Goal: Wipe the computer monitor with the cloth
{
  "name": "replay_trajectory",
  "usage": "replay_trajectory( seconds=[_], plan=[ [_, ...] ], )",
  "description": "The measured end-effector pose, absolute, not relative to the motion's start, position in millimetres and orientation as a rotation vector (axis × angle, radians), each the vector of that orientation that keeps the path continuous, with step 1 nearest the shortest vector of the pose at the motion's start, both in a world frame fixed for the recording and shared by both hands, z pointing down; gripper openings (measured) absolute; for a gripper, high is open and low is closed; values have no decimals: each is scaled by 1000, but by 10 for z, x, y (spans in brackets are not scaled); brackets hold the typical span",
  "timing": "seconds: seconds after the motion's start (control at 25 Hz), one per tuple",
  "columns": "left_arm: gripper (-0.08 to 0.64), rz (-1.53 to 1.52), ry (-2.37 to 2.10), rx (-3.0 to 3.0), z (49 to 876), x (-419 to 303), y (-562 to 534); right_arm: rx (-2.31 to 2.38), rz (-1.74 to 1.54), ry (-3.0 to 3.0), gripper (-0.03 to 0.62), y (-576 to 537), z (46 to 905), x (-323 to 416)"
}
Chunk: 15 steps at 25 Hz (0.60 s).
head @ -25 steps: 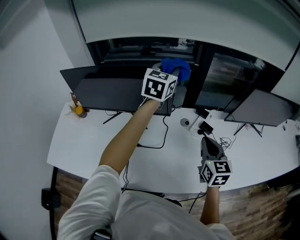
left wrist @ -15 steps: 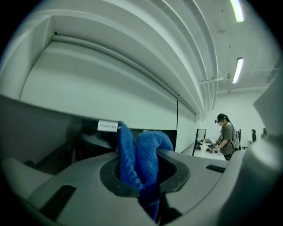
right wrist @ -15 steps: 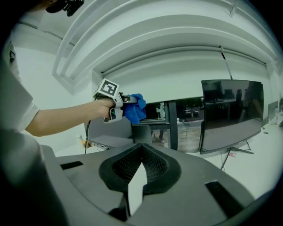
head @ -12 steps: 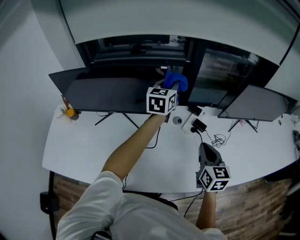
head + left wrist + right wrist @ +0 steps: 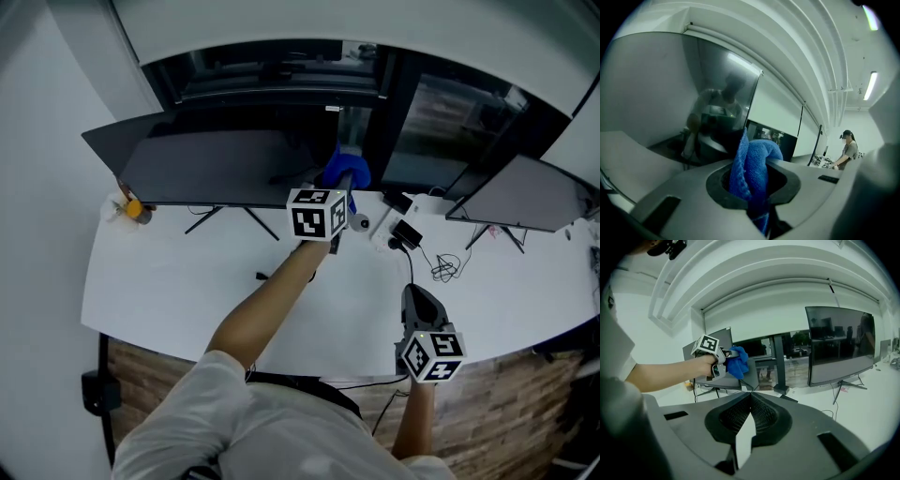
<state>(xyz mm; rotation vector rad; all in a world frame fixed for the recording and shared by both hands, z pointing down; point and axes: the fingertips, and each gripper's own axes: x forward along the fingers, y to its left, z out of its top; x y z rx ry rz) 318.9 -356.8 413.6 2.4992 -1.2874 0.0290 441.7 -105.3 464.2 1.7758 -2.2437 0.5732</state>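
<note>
My left claw (image 5: 751, 190) was clamped on the crumpled blue cloth (image 5: 753, 161) by the right edge of the wide dark computer monitor (image 5: 216, 165) on the white table (image 5: 178, 281), while my right claw (image 5: 749, 414) sat empty over the table's near edge, jaws together.

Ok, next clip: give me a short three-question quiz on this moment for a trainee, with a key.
1. True or false: the right claw grips the blue cloth.
2. In the head view, the cloth sits by which part of the left monitor? A) left edge B) right edge C) stand
3. Fill in: the right claw's jaws are ___, with nothing between them.
Key: 1 false, the left claw grips it; 2 B; 3 shut.
</note>
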Motion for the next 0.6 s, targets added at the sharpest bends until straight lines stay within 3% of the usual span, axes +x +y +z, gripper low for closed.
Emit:
replay_trajectory(
  seconds=[0.6],
  plan=[
    [74,232,-1306,2343,5702,3021,-3473,1700,608,-2179,14,-949,5183,4292]
  ],
)
